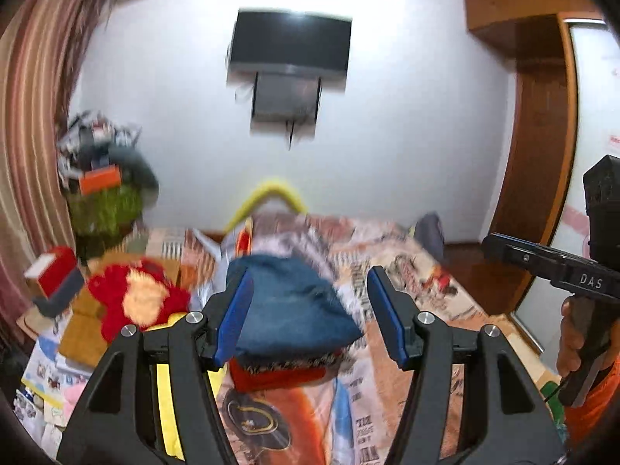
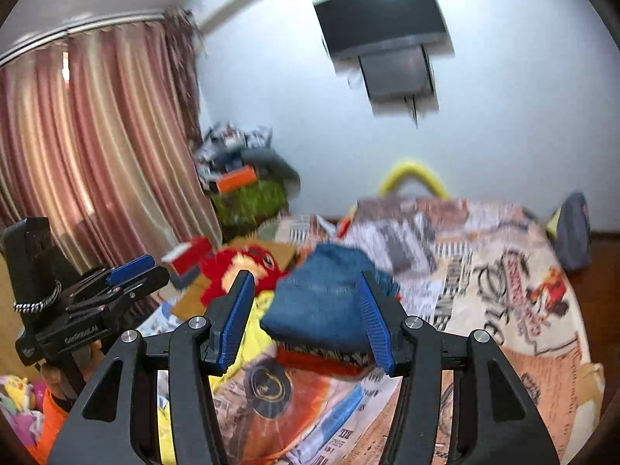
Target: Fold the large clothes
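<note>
A folded blue denim garment point(image 1: 288, 302) point(image 2: 323, 302) lies on a folded red patterned cloth point(image 1: 279, 376) point(image 2: 317, 360) on the bed. My left gripper point(image 1: 312, 317) hovers above and in front of this stack, open, with nothing between its blue pads point(image 1: 234, 317). Beside it my right gripper point(image 2: 306, 323) is open too and holds nothing; the denim shows behind its fingers point(image 2: 372, 325). Each view catches the other gripper at its edge, held by a hand point(image 1: 569, 345). Both views are blurred.
The bed has a printed orange and beige cover point(image 2: 503, 310). A red plush toy point(image 1: 135, 298), a yellow cloth point(image 2: 255, 333) and cardboard boxes point(image 1: 83, 333) lie on its left side. Striped curtains point(image 2: 97, 147), a piled corner point(image 1: 104, 178), a wall TV point(image 1: 290, 44) and a wooden wardrobe point(image 1: 538, 135) surround it.
</note>
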`<action>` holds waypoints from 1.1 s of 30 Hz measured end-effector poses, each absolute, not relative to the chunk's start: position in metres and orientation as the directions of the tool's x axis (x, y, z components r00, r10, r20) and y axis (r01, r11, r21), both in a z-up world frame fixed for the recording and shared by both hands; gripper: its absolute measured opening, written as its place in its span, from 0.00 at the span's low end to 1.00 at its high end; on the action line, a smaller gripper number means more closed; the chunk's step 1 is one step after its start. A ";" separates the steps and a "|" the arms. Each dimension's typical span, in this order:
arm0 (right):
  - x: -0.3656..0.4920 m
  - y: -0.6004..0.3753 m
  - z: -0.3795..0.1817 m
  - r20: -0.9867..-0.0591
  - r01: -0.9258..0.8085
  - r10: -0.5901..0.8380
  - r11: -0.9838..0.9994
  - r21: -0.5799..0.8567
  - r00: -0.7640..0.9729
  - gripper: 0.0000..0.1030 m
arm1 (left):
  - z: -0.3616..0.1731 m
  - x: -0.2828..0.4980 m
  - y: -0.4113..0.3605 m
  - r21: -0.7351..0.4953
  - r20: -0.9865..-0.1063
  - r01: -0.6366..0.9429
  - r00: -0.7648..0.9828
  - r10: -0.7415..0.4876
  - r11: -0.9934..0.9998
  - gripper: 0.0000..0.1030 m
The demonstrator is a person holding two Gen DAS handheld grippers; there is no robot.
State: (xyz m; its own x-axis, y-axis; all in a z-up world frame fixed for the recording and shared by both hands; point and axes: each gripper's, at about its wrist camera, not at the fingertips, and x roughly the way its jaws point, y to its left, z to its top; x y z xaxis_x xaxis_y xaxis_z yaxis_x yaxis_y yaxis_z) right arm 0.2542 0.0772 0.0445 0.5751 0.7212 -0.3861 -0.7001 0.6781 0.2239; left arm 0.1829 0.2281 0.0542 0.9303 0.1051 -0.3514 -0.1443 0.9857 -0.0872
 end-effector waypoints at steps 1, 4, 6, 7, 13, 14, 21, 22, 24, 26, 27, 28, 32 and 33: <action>0.244 0.073 0.048 -0.360 -0.699 0.719 0.683 0.211 0.594 0.49 | 0.059 0.170 0.219 -0.073 -0.314 -0.153 0.942 0.123 0.986 0.58; 0.213 0.065 0.056 -0.286 -0.701 0.711 0.696 0.156 0.642 0.49 | 0.066 0.143 0.200 -0.045 -0.236 -0.179 0.958 0.163 0.983 0.58; 0.196 0.063 0.057 -0.247 -0.698 0.702 0.706 0.121 0.668 0.49 | 0.068 0.125 0.185 -0.019 -0.182 -0.209 0.962 0.202 0.978 0.58; 0.186 0.062 0.057 -0.226 -0.694 0.695 0.713 0.098 0.682 0.49 | 0.068 0.118 0.179 -0.007 -0.160 -0.222 0.963 0.218 0.975 0.58; 0.161 0.062 0.051 -0.175 -0.665 0.661 0.746 0.046 0.730 0.56 | 0.063 0.088 0.163 -0.017 -0.109 -0.258 0.961 0.254 0.966 0.66; 0.161 0.062 0.049 -0.174 -0.653 0.650 0.756 0.045 0.740 0.61 | 0.063 0.087 0.164 -0.024 -0.108 -0.259 0.961 0.255 0.965 0.73; 0.154 0.056 0.048 -0.139 -0.589 0.588 0.807 0.041 0.797 1.00 | 0.053 0.080 0.172 -0.061 -0.120 -0.310 0.946 0.301 0.949 0.98; 0.154 0.055 0.049 -0.125 -0.576 0.576 0.816 0.044 0.807 1.00 | 0.052 0.079 0.173 -0.064 -0.123 -0.313 0.945 0.304 0.948 0.99; 0.151 0.052 0.050 -0.113 -0.561 0.562 0.827 0.048 0.819 1.00 | 0.049 0.079 0.174 -0.075 -0.134 -0.310 0.945 0.299 0.948 1.00; 0.152 0.051 0.050 -0.118 -0.557 0.559 0.829 0.052 0.821 1.00 | 0.047 0.080 0.173 -0.083 -0.146 -0.308 0.944 0.295 0.948 1.00; 0.151 0.050 0.048 -0.123 -0.558 0.559 0.829 0.050 0.820 1.00 | 0.046 0.081 0.173 -0.083 -0.152 -0.310 0.943 0.295 0.947 1.00; 0.152 0.051 0.050 -0.130 -0.559 0.559 0.828 0.047 0.819 1.00 | 0.043 0.080 0.171 -0.083 -0.157 -0.310 0.943 0.295 0.947 1.00; 0.149 0.051 0.046 -0.143 -0.556 0.555 0.830 0.033 0.820 1.00 | 0.039 0.081 0.170 -0.073 -0.169 -0.314 0.939 0.299 0.947 1.00; 0.150 0.051 0.047 -0.145 -0.558 0.556 0.829 0.033 0.818 1.00 | 0.039 0.081 0.169 -0.072 -0.170 -0.313 0.939 0.298 0.947 1.00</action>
